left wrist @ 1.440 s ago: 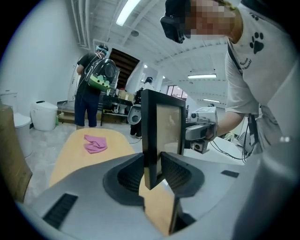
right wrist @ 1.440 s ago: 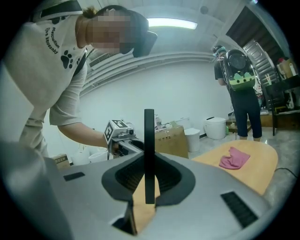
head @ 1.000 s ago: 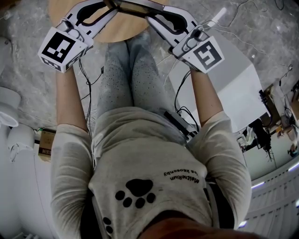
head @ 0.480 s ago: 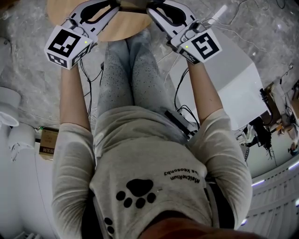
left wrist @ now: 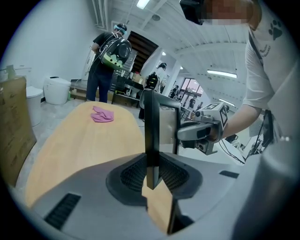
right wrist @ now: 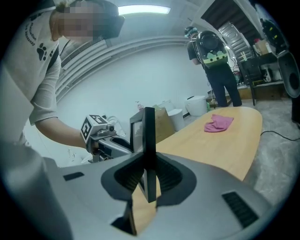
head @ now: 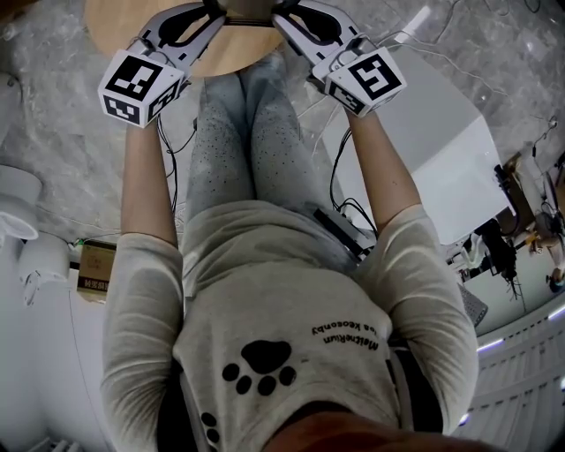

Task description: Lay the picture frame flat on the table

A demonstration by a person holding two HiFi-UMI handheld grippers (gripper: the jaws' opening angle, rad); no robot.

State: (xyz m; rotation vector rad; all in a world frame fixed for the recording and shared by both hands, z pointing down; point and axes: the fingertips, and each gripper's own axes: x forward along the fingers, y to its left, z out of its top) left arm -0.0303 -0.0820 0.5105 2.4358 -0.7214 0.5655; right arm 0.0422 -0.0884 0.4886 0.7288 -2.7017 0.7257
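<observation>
Picture frame (left wrist: 150,126) stands upright over the table (left wrist: 79,150), pinched by its two side edges. My left tongs (left wrist: 152,172) have just been closing on it, my right tongs (right wrist: 149,177) opening slightly yet gripping it. I should lower evenly, then tip both wrists together.

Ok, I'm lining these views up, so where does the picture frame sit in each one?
Head view: picture frame at the top edge, middle, mostly cropped.
Left gripper view: centre, an upright dark bar seen edge-on.
Right gripper view: centre too, edge-on.
Shared landmark: the wooden table.
</observation>
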